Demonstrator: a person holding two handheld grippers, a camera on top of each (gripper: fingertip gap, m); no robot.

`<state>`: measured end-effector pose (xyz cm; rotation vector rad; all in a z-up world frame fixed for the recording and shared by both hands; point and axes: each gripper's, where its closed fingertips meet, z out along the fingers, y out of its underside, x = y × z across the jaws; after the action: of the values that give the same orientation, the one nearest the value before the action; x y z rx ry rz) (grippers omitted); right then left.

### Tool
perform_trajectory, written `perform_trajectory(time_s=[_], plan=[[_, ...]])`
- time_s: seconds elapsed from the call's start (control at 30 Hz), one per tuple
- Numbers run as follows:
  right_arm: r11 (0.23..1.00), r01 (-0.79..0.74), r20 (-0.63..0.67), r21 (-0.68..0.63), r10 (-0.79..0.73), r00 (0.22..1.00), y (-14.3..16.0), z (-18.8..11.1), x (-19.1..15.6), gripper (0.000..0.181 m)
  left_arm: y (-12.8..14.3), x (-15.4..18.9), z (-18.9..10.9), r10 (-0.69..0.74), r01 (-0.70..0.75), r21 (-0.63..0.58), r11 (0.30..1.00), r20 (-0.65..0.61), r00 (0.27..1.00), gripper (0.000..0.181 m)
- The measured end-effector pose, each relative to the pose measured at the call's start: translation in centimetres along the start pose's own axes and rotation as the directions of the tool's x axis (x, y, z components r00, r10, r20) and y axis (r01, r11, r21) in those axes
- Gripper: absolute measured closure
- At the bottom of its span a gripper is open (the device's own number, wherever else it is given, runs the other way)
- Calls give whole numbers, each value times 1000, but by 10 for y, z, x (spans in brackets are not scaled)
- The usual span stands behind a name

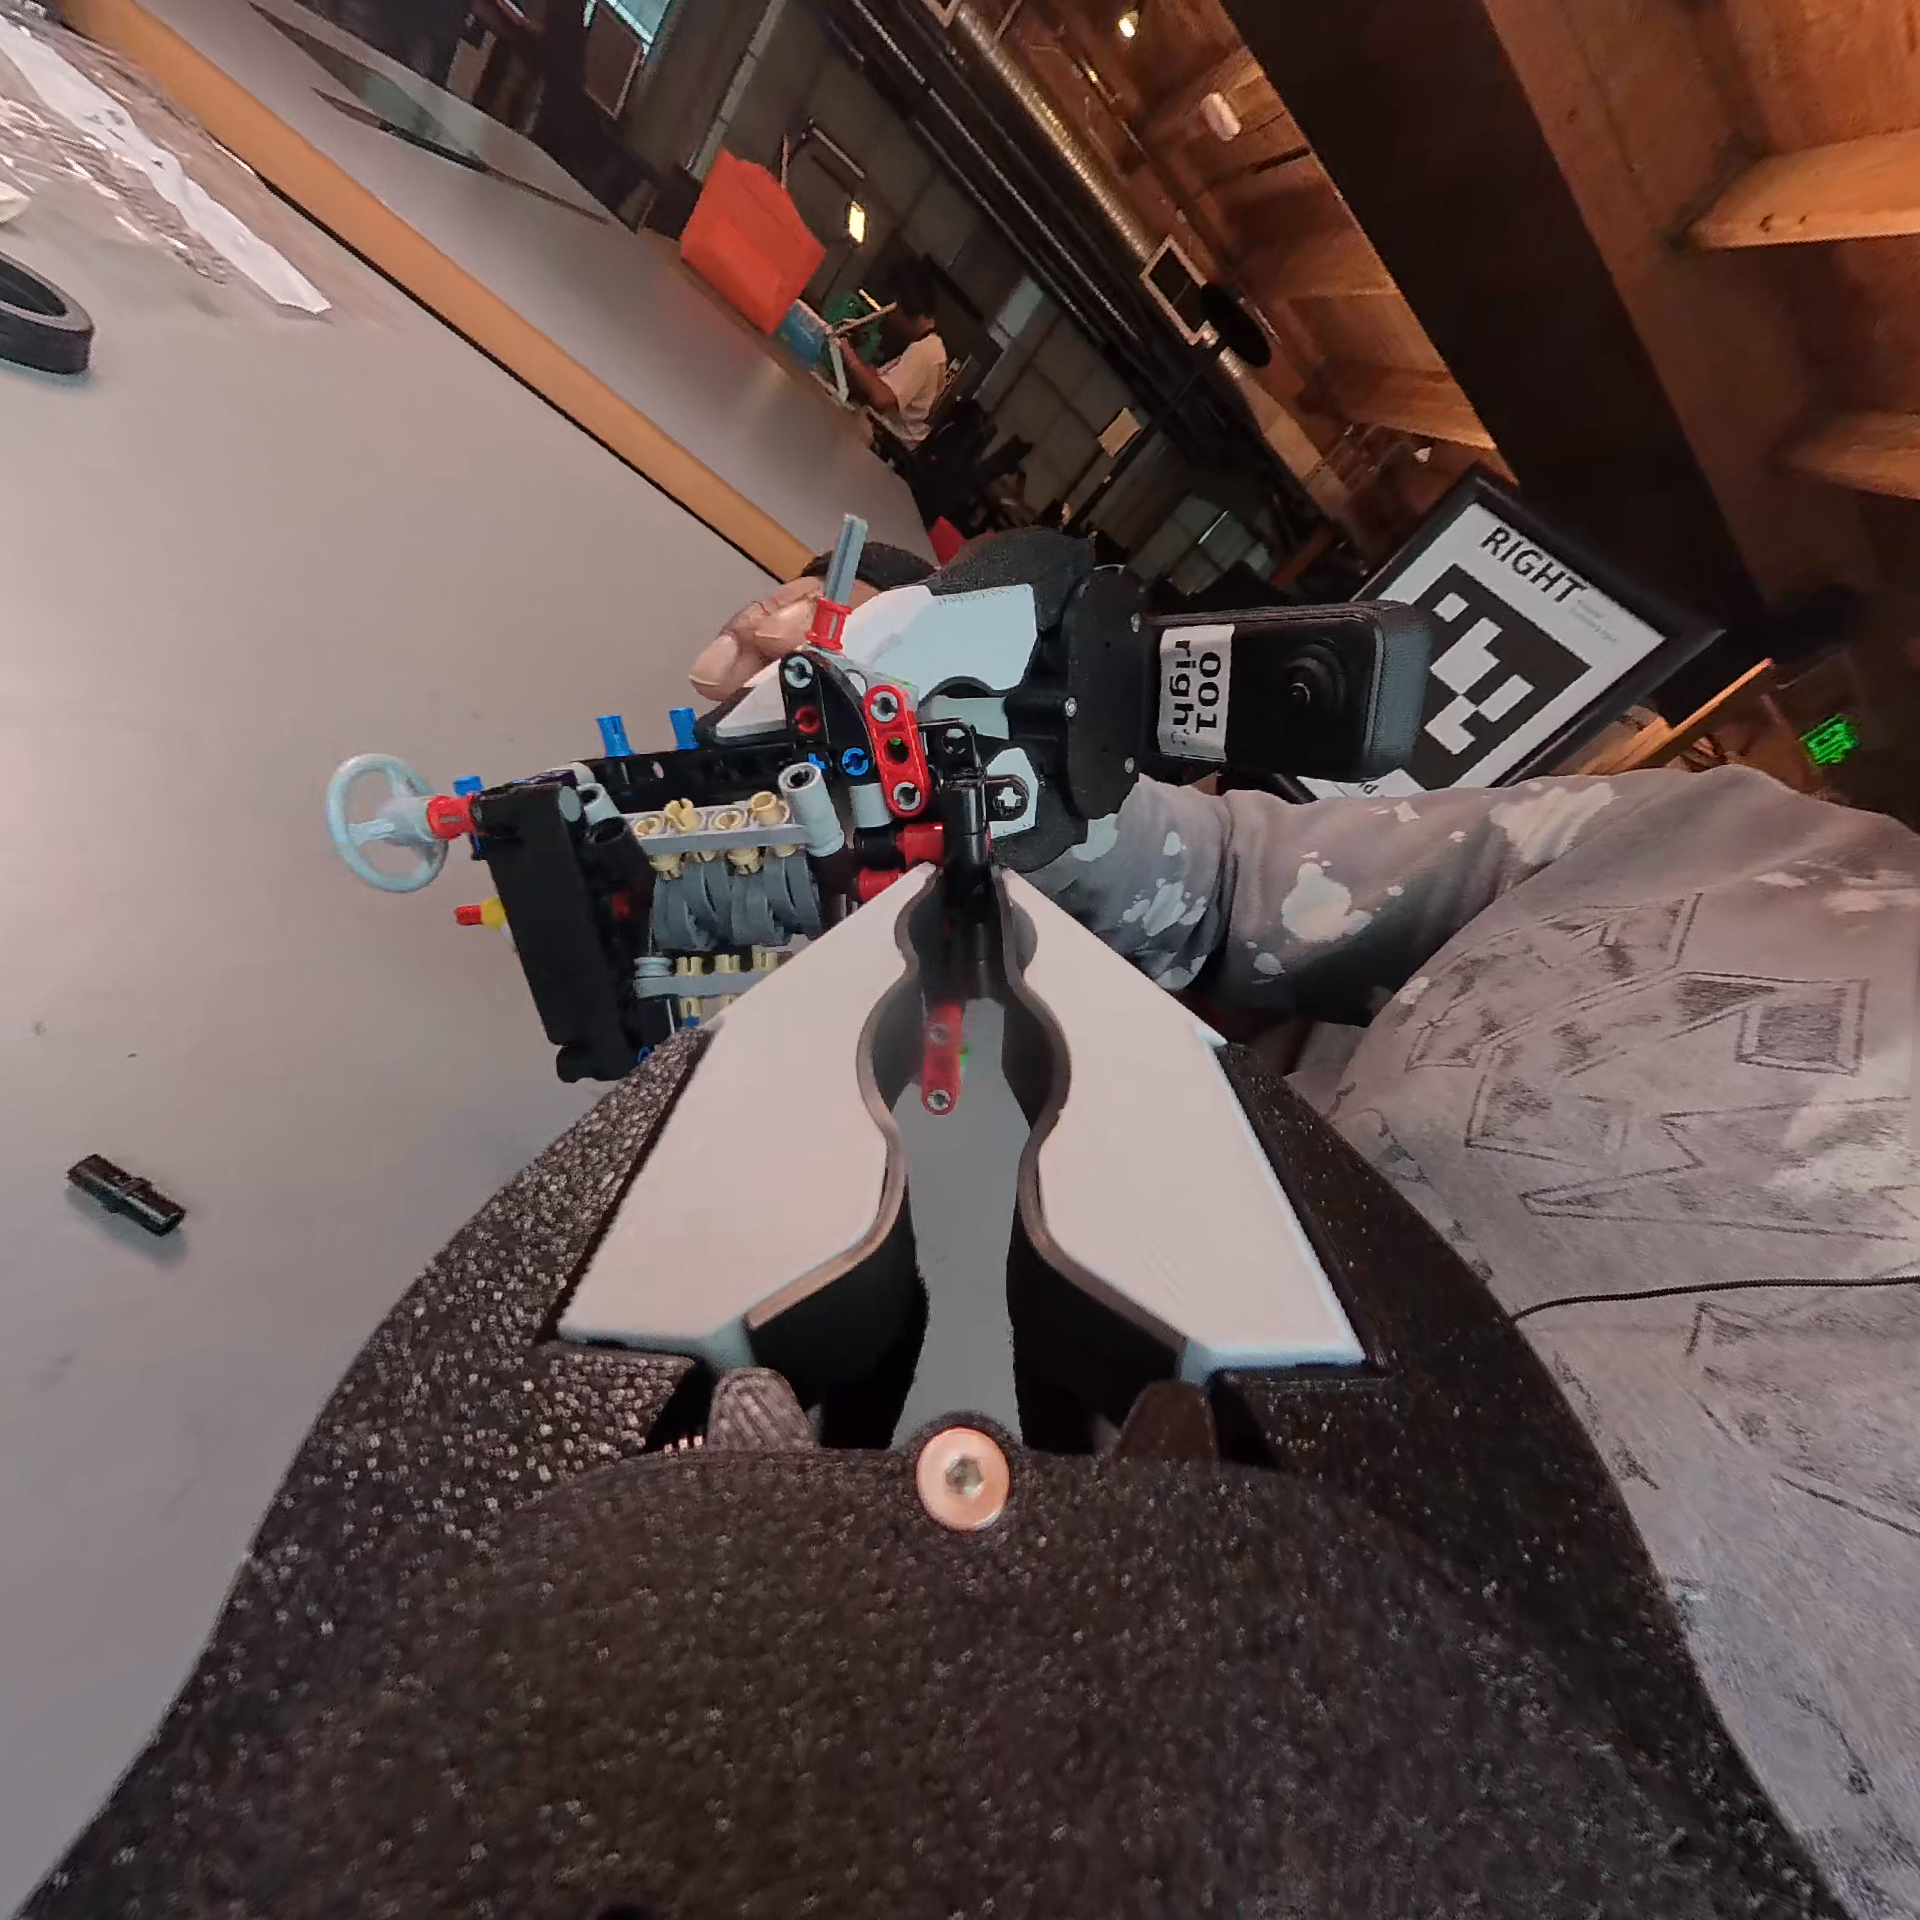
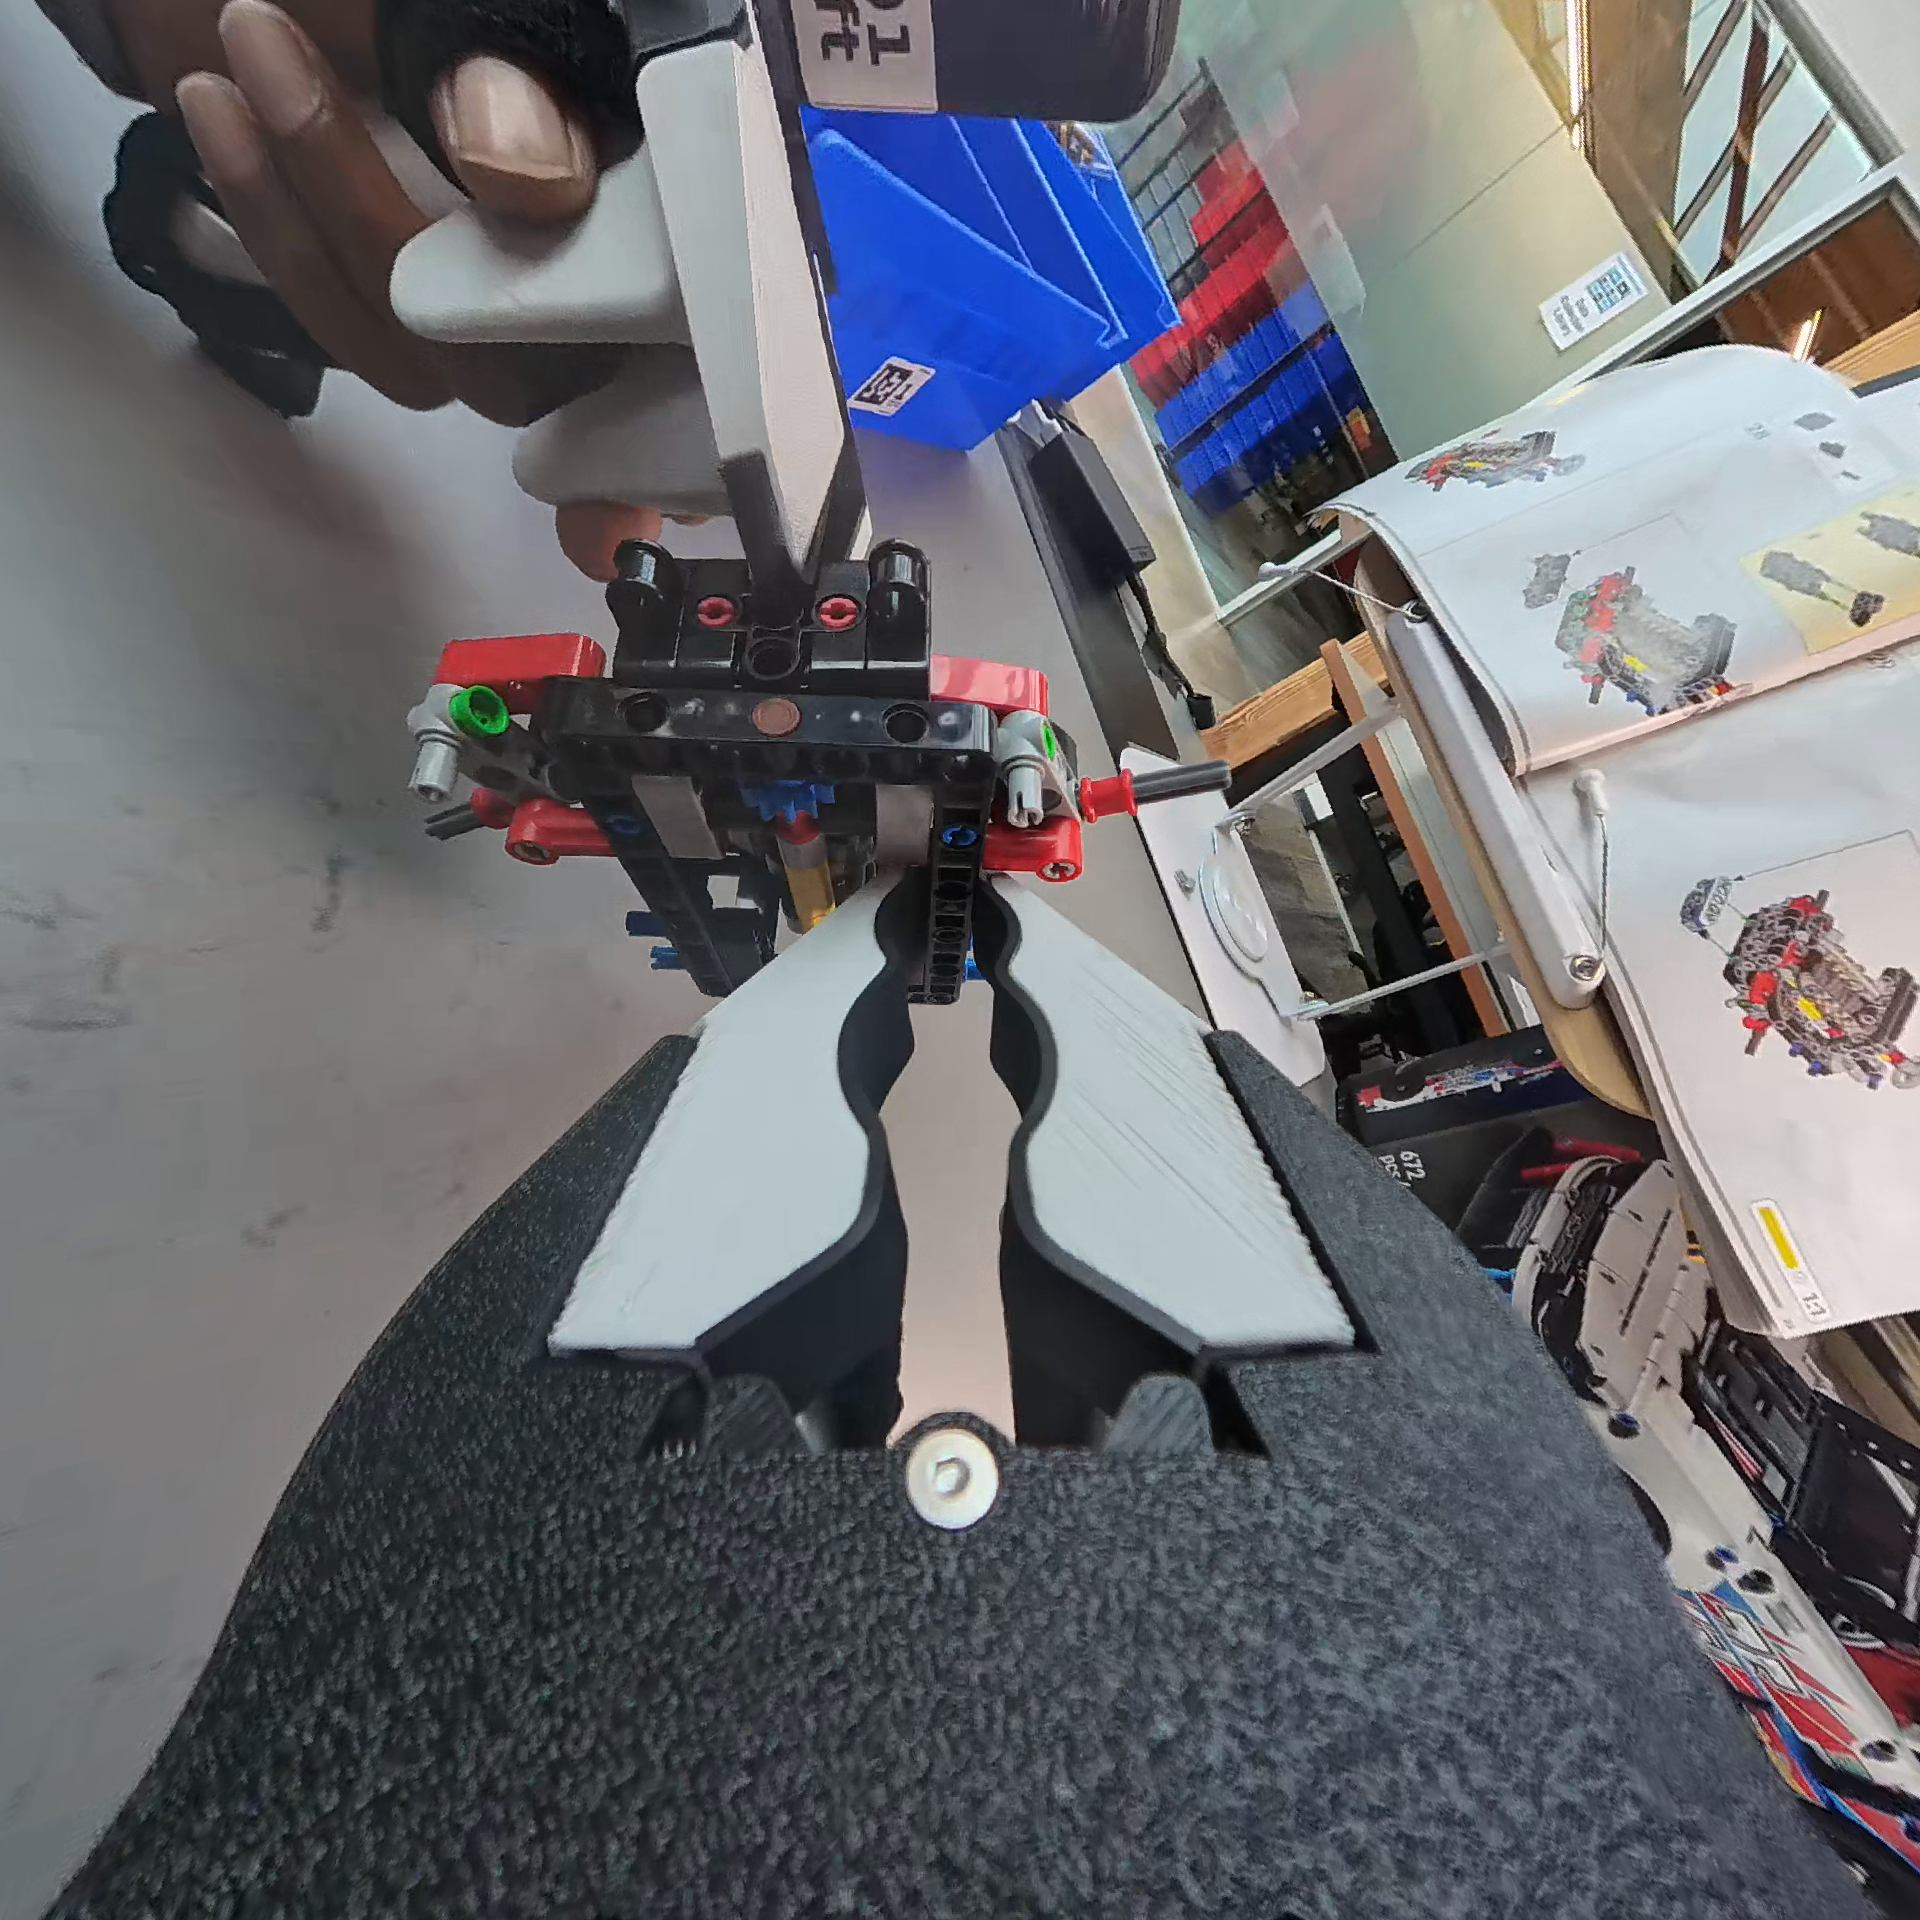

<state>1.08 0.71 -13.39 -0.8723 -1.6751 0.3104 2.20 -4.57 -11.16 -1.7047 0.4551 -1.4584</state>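
Both tools grip 1 toy brick model (image 1: 727,862), held up off the grey bench (image 1: 260,935) btwn them.

Left tool (image 1: 961,883): fingers nearly closed, tips pinched on a thin black piece at the model's near end; a red beam (image 1: 940,1055) hangs down in the gap btwn the fingers. In the right wrist view the same tool (image 2: 784,561) comes in from the top, tip pressed onto the model's black top block, w/ a hand (image 2: 343,187) around its grey trigger.

Right tool (image 2: 940,894): fingers close together, clamped on a black beam w/ holes at the model's lower right edge. From the left wrist view it (image 1: 977,790) sits behind the model, camera facing back.

Model (image 2: 748,748): black frame, red arms, grey & tan parts in the middle, a pale steering wheel (image 1: 379,821) sticking out 1 end.

Around: a small black pin (image 1: 125,1195) loose on the bench, a black ring (image 1: 42,332) farther off, blue bin (image 2: 966,260), open instruction booklet (image 2: 1683,644) on a stand to the right.
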Motion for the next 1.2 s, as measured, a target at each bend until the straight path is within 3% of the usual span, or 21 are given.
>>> perform_trajectory(time_s=[0.03,0.53,0.83,0.93,1.07,1.13,1.17,1.2], plan=[[1000,-3,6,6,3,1000,0,0,0,172,0,1,0,-4,4,1,1000,-13,1000,176],[993,-84,56,83,80,995,-9,-5,-5,172,2,16,3,68,-69,-20,997,-77,995,175],[993,-95,87,65,89,992,-3,-3,-12,172,12,14,8,247,-243,-131,961,22,969,175],[997,-68,55,44,66,996,2,-2,-10,172,8,11,9,181,-178,-92,980,30,983,175],[1000,-10,-11,11,10,1000,7,-1,-3,171,-1,7,9,-22,22,14,1000,2,1000,176],[983,85,-47,-160,-93,995,35,12,-7,172,-20,55,13,-114,148,96,984,-292,950,180],[986,118,-51,-121,-125,991,27,13,-8,172,-15,71,29,-97,115,47,992,-290,952,179],[991,128,-90,-45,-132,987,10,9,-5,172,-7,73,44,0,-3,-17,1000,-198,980,170]])
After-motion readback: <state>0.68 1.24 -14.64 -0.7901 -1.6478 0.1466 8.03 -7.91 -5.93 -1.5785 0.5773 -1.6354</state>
